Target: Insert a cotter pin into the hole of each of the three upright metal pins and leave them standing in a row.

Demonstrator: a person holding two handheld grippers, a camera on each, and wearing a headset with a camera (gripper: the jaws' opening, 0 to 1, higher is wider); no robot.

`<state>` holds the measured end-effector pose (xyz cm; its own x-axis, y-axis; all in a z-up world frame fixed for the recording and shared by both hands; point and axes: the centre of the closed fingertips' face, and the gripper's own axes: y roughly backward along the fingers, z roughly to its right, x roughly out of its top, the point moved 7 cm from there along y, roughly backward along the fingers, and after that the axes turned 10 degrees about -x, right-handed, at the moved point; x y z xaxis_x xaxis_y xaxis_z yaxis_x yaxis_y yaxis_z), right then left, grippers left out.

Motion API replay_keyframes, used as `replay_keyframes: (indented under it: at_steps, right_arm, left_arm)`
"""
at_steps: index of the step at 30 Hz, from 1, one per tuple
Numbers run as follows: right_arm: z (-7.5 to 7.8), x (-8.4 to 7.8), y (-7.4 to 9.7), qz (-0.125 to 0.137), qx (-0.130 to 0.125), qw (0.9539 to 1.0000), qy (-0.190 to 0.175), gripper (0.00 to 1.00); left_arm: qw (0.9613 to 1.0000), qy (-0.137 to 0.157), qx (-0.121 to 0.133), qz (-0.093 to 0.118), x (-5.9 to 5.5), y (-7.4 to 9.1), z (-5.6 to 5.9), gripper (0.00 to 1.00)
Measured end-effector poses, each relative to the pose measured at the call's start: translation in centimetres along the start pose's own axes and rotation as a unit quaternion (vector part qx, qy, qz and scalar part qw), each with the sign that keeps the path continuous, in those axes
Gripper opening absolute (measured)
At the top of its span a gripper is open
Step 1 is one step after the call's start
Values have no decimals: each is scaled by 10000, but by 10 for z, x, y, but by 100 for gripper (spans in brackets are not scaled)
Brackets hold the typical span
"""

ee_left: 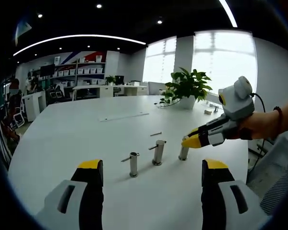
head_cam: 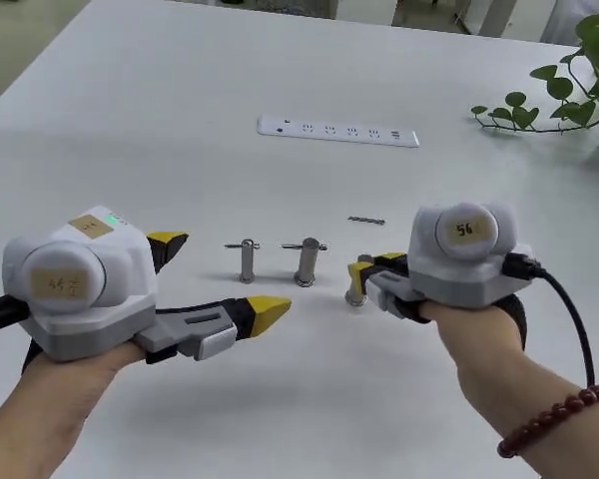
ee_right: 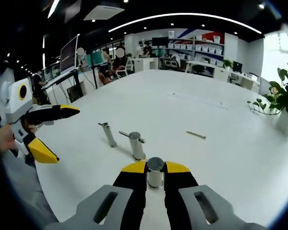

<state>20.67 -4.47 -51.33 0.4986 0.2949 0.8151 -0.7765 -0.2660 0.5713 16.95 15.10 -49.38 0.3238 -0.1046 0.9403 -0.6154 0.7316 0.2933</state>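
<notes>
The right gripper (head_cam: 364, 271) partly hides the third pin (head_cam: 354, 295). At two o'clock the edge cuts off the plant (head_cam: 569, 95).

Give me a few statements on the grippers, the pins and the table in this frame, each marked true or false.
1. The right gripper is closed on the third upright silver metal pin. True.
2. The left gripper holds a thin cotter pin. False: its jaws stand open with nothing between them.
3. The leftmost pin and the middle pin each carry a cotter pin through the top. True.
4. The loose cotter pin lies on the white power strip. False: it lies on the bare white table, just beyond the row of pins and well short of the strip.
</notes>
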Motion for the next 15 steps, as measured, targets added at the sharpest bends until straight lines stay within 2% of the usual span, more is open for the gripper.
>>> replay_keyframes:
  at_steps: [6,15]
  right_arm:
    - [-12,-2,3,58,-116,9999,-56,7]
    - [-27,-10,3,-43,-328,9992,-214,7]
  left_arm:
    - [10000,8,-4,-2,0,1,-1,83]
    - [10000,-5,-21,-9,0,1,0,82]
